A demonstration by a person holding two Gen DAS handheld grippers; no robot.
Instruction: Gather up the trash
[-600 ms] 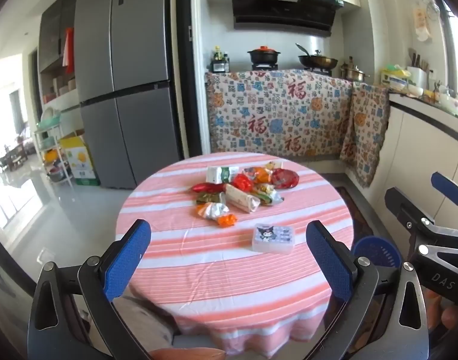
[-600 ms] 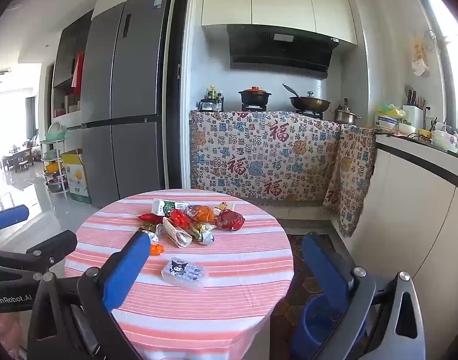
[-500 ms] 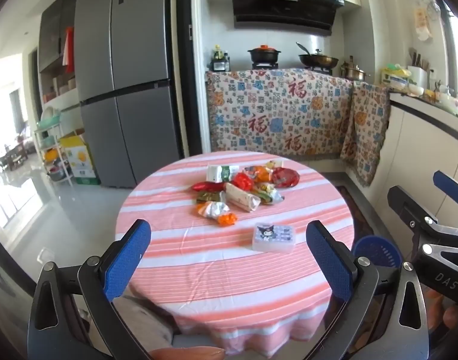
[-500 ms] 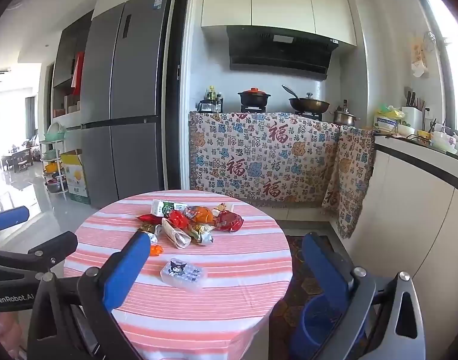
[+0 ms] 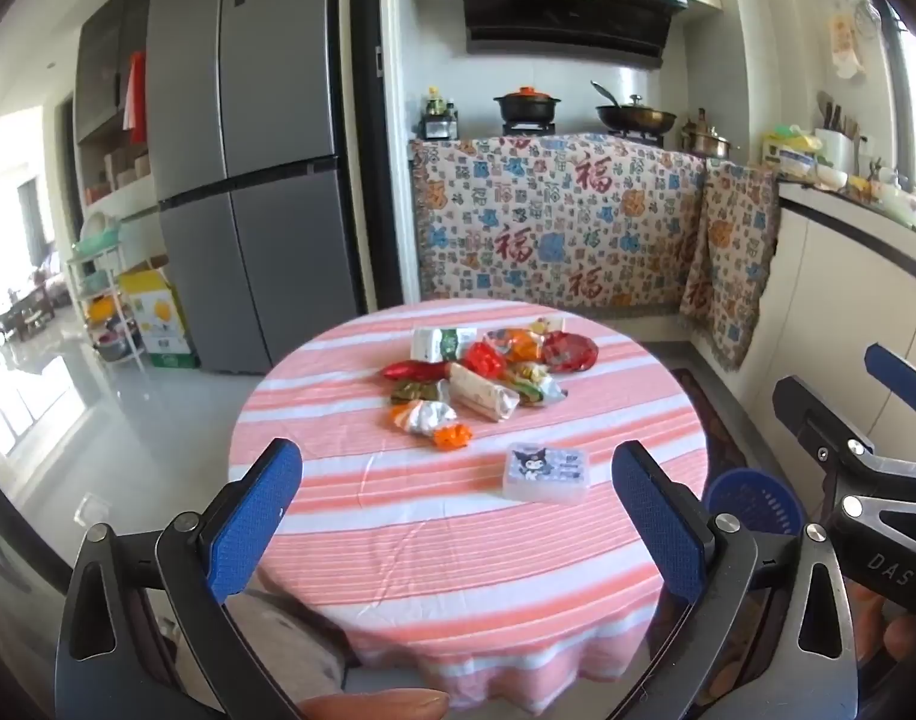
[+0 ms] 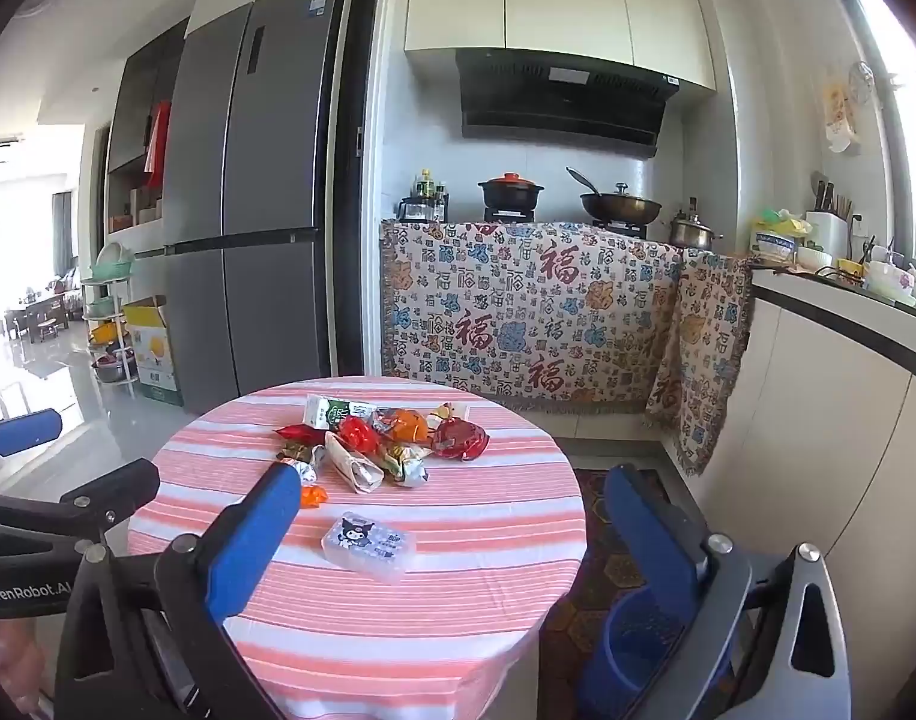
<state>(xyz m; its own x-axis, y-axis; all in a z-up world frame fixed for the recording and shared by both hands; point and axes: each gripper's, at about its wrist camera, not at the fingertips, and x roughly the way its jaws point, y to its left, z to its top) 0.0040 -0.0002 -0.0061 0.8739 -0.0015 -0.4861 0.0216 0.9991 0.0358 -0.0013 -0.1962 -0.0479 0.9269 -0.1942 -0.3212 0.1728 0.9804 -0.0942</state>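
Observation:
A heap of crumpled snack wrappers (image 5: pixel 482 372) (image 6: pixel 386 444) lies near the far side of a round table with a pink-striped cloth (image 5: pixel 458 552) (image 6: pixel 458 600). A small tissue pack with a cartoon figure (image 5: pixel 545 471) (image 6: pixel 368 543) lies closer to me. My left gripper (image 5: pixel 455 453) hovers open short of the table's near edge, nothing between its blue pads. My right gripper (image 6: pixel 452 474) is open too, held back from the table with nothing in it. A blue plastic bin (image 5: pixel 752 501) (image 6: pixel 644 642) stands on the floor right of the table.
A grey fridge (image 5: pixel 248 150) stands at the back left, with a cardboard box (image 5: pixel 158 318) and a wire rack beside it. A cloth-draped counter (image 6: pixel 530 324) with pots runs along the back, and white cabinets (image 6: pixel 848 450) line the right. A rug (image 6: pixel 608 552) lies under the bin.

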